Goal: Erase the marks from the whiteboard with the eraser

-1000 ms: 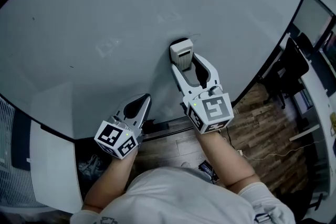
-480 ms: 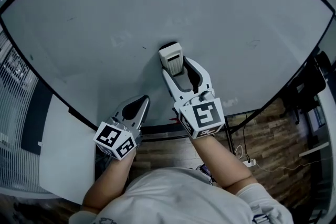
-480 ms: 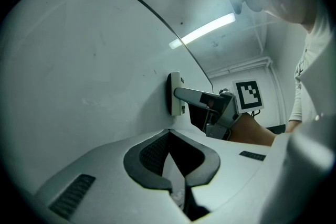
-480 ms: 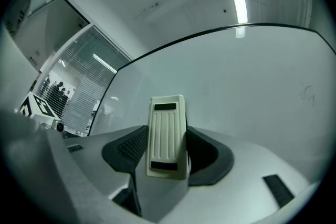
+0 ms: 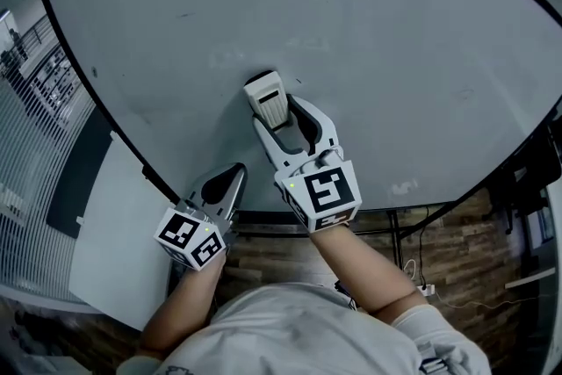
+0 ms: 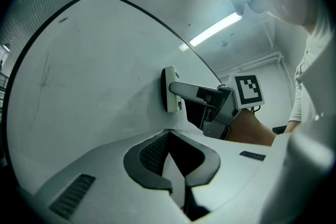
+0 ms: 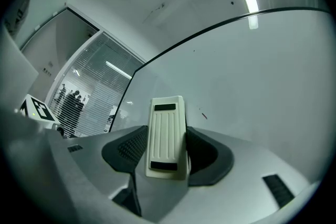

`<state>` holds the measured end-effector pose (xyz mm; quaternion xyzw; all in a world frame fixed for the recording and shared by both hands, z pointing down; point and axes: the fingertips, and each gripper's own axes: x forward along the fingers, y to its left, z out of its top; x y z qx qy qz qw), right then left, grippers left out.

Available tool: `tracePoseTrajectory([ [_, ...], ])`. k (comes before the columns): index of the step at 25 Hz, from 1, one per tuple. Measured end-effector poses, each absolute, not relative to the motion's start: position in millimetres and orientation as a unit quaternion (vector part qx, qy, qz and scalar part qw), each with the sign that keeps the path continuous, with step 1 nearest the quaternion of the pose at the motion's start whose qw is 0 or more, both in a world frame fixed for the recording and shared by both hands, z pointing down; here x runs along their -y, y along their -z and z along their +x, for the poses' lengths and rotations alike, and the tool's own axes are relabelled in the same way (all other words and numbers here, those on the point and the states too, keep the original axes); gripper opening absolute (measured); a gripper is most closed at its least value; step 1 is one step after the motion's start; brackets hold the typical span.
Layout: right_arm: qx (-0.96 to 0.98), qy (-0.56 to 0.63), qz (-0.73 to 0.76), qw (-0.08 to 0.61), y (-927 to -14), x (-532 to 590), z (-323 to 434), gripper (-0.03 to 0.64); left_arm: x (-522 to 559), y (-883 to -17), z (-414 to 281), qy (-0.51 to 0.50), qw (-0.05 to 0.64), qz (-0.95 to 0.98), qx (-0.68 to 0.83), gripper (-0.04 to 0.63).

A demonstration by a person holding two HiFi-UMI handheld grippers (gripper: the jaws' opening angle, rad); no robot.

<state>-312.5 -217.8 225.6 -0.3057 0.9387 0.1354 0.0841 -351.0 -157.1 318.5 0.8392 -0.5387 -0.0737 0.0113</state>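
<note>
The whiteboard [image 5: 369,57] fills the head view, grey-white with a black rim and faint smudges [image 5: 307,41]. My right gripper [image 5: 274,114] is shut on the cream ribbed eraser [image 5: 265,98], which is pressed flat against the board near its middle. In the right gripper view the eraser [image 7: 167,136] stands upright between the jaws, with a small red fleck [image 7: 204,116] on the board beside it. My left gripper [image 5: 230,174] hangs low by the board's bottom edge, jaws shut on nothing. The left gripper view shows the eraser [image 6: 170,89] edge-on against the board [image 6: 94,76].
A white panel [image 5: 114,233] leans below the board at the left. The board's stand legs [image 5: 395,233] and cables lie on the wooden floor [image 5: 439,250]. Window blinds [image 5: 26,110] are at the far left. Dark furniture [image 5: 540,162] sits at the right.
My right gripper has slid the eraser to the left and slightly up across the board. The left gripper has stayed low by the bottom edge.
</note>
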Motion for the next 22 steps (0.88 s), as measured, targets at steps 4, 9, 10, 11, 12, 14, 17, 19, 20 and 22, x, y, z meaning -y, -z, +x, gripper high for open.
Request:
tracePoseTrajectory([
  [4,-0.937,-0.135,-0.311,0.087,-217,220,-290,0.232,168,-315,-327,0.073,0.011,0.848,0.525,0.008],
  [9,-0.919,-0.148,-0.354,0.087,-209,241,-217,0.232,193,-311,-273,0.074,0.016,0.865,0.496,0.008],
  [10,-0.916,-0.151,-0.362,0.087,-208,246,-201,0.232,199,-310,-260,0.074,0.016,0.87,0.488,0.008],
  [11,-0.913,-0.153,-0.37,0.085,-208,250,-185,0.232,205,-309,-247,0.076,0.017,0.874,0.48,0.008],
  [12,-0.91,-0.154,-0.377,0.083,-209,255,-169,0.232,210,-308,-235,0.078,0.017,0.877,0.473,0.008],
  [14,-0.906,-0.152,-0.388,0.08,-211,264,-140,0.232,219,-307,-213,0.079,0.018,0.882,0.464,0.008],
  [17,-0.901,-0.14,-0.402,0.083,-214,275,-99,0.232,231,-307,-185,0.08,0.022,0.887,0.454,0.008],
  [19,-0.898,-0.135,-0.41,0.084,-218,282,-76,0.232,236,-309,-172,0.08,0.026,0.89,0.449,0.008],
  [20,-0.896,-0.132,-0.415,0.083,-219,284,-67,0.232,237,-310,-167,0.08,0.028,0.89,0.448,0.008],
  [22,-0.895,-0.128,-0.42,0.081,-221,286,-56,0.232,239,-312,-161,0.08,0.031,0.89,0.448,0.008],
])
